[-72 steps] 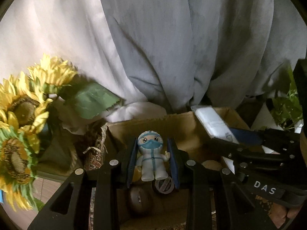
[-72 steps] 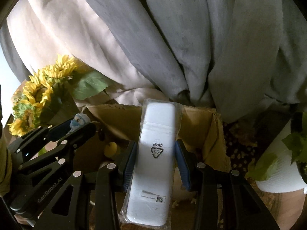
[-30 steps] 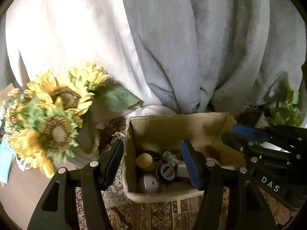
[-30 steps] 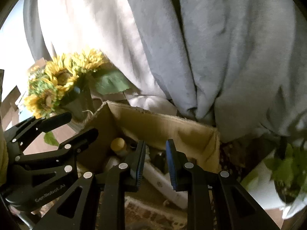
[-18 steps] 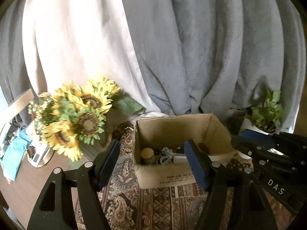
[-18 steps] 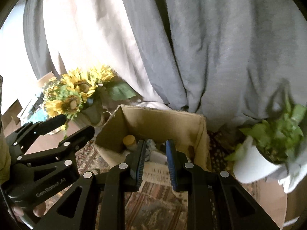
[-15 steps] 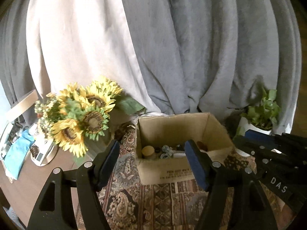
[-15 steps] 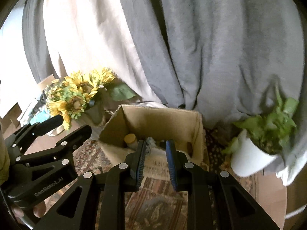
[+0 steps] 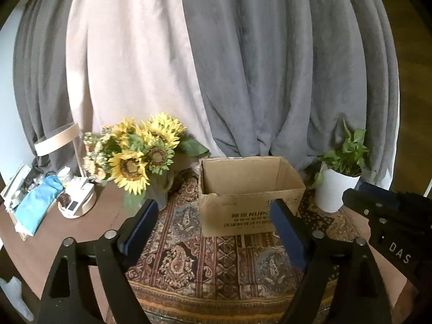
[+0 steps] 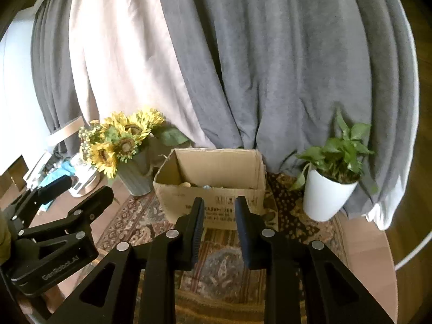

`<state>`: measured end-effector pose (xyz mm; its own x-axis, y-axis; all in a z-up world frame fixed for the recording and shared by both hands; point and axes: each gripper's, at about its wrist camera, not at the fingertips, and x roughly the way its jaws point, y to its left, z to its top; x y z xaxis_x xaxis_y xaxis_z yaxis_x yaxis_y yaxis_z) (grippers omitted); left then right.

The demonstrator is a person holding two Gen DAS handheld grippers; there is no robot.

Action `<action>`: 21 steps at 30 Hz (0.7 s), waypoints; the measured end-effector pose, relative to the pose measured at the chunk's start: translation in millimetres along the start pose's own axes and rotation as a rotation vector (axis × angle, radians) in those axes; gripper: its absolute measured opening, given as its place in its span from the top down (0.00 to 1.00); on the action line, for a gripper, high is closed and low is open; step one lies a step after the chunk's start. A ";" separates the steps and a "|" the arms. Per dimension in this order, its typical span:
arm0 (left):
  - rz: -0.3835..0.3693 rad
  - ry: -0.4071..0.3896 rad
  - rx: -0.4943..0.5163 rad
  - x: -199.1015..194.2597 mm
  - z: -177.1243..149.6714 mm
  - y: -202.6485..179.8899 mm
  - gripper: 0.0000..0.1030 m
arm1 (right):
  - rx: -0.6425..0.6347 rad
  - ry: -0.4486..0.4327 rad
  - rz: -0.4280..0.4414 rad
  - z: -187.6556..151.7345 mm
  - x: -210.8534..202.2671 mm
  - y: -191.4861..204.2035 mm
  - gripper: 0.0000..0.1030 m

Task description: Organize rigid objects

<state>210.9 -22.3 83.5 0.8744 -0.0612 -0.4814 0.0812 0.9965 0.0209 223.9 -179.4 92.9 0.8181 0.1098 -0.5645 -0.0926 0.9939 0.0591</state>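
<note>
Covering most of the round wooden table (image 9: pixel 35 253) is a patterned rug (image 9: pixel 216 259) in dark reds and browns, and on it stands an open cardboard box (image 9: pixel 243 216) with printing on its front wall. Little of its contents shows from the left wrist view; from the right wrist view a few small objects (image 10: pixel 205 186) peek just over the front rim, too small to identify. Just left of the box a vase of sunflowers (image 9: pixel 140 156) stands at the rug's edge. Right of the box, a leafy plant in a white pot (image 10: pixel 328 197) sits near the table's rim. Farther left on the bare wood lie a round tray (image 9: pixel 78 205) with small white items and a blue cloth (image 9: pixel 37 202), with a pale desk lamp (image 9: pixel 58 137) behind them. Grey and cream curtains (image 9: pixel 216 67) fill the whole background.

The left gripper (image 9: pixel 216 232) is held back from the box with its blue-padded jaws spread wide and nothing between them. The right gripper (image 10: pixel 218 229) hovers in front of the box, its jaws parted by a narrow gap and likewise empty.
</note>
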 end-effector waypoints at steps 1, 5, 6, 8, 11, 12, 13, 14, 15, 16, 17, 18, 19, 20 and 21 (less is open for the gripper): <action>0.004 -0.007 0.002 -5.4 -1.9 -0.6 0.11 | 0.006 -0.002 0.001 -3.2 -5.0 0.6 0.68; 0.031 -0.039 0.007 -24.9 -8.8 -1.4 0.03 | 0.039 -0.017 -0.011 -13.5 -21.5 -1.1 0.35; 0.043 -0.046 0.009 -30.1 -11.4 -1.6 0.02 | 0.047 -0.023 -0.023 -14.8 -25.2 -2.3 0.31; 0.056 -0.053 0.010 -38.1 -15.1 -1.9 0.00 | 0.059 -0.035 -0.051 -18.7 -33.6 -4.0 0.28; 0.064 -0.057 0.005 -46.6 -20.2 -2.2 0.00 | 0.067 -0.044 -0.084 -23.6 -44.1 -5.8 0.22; 0.064 -0.055 0.003 -48.9 -22.1 -2.8 0.00 | 0.064 -0.049 -0.095 -25.5 -47.6 -5.5 0.20; 0.065 -0.053 0.001 -50.8 -23.9 -3.4 0.00 | 0.060 -0.053 -0.107 -28.0 -51.9 -5.2 0.20; 0.065 -0.051 -0.001 -51.8 -25.3 -3.5 0.00 | 0.059 -0.056 -0.114 -29.7 -55.2 -5.0 0.19; 0.060 -0.048 -0.002 -53.4 -27.1 -3.9 0.00 | 0.059 -0.058 -0.120 -31.3 -57.7 -5.3 0.18; 0.056 -0.044 -0.002 -54.3 -28.5 -4.4 0.00 | 0.059 -0.059 -0.125 -33.2 -60.8 -5.8 0.18; 0.055 -0.040 -0.002 -55.3 -29.6 -5.8 0.00 | 0.061 -0.060 -0.129 -35.0 -63.5 -5.6 0.18; 0.054 -0.039 0.001 -56.8 -31.0 -6.9 0.00 | 0.063 -0.060 -0.132 -36.7 -65.8 -6.1 0.17; 0.055 -0.038 0.005 -58.3 -32.3 -7.8 0.00 | 0.064 -0.059 -0.134 -38.1 -67.7 -6.3 0.16; 0.056 -0.037 0.010 -59.7 -33.4 -8.8 0.00 | 0.067 -0.057 -0.139 -40.5 -70.3 -6.3 0.16; 0.059 -0.037 0.017 -61.7 -35.0 -10.3 0.00 | 0.068 -0.055 -0.143 -42.3 -72.1 -6.8 0.16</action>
<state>139.4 -26.8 82.3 0.8950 -0.0049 -0.4460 0.0368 0.9973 0.0630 141.6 -194.3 98.4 0.8501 -0.0344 -0.5254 0.0641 0.9972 0.0385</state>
